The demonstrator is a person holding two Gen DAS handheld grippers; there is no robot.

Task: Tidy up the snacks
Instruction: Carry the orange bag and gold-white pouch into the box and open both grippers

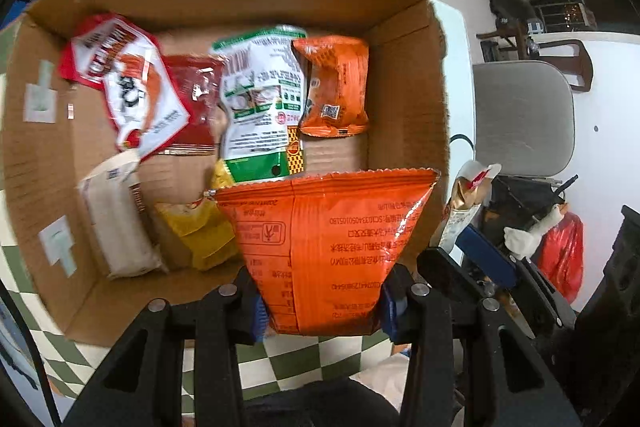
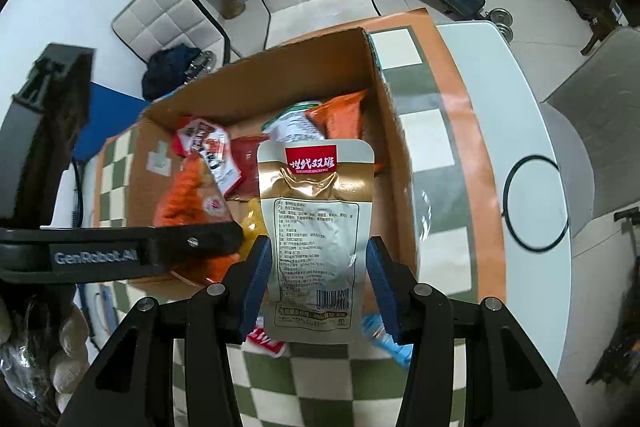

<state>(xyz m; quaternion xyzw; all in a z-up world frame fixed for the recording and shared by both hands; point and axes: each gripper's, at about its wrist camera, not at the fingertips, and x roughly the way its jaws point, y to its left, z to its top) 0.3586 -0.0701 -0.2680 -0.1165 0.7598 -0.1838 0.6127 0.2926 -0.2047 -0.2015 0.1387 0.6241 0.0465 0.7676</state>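
My left gripper (image 1: pixel 323 311) is shut on an orange snack bag (image 1: pixel 324 247) and holds it over the near edge of the open cardboard box (image 1: pixel 36 163). The box holds several snack packets: a red-white pouch (image 1: pixel 132 87), a green-white pouch (image 1: pixel 260 95), an orange pack (image 1: pixel 336 87), a beige pack (image 1: pixel 116 223) and a yellow pack (image 1: pixel 200 231). My right gripper (image 2: pixel 316 287) is shut on a silver-gold pouch (image 2: pixel 316 227) with a red label, held above the box's near right corner (image 2: pixel 396 187). The left gripper body (image 2: pixel 120 255) crosses the right wrist view.
The box stands on a green-white checkered cloth (image 2: pixel 320 387) on a white table (image 2: pixel 520 107). A red packet (image 2: pixel 266 343) and a blue packet (image 2: pixel 384 343) lie on the cloth under my right gripper. A grey chair (image 1: pixel 524 115) stands to the right.
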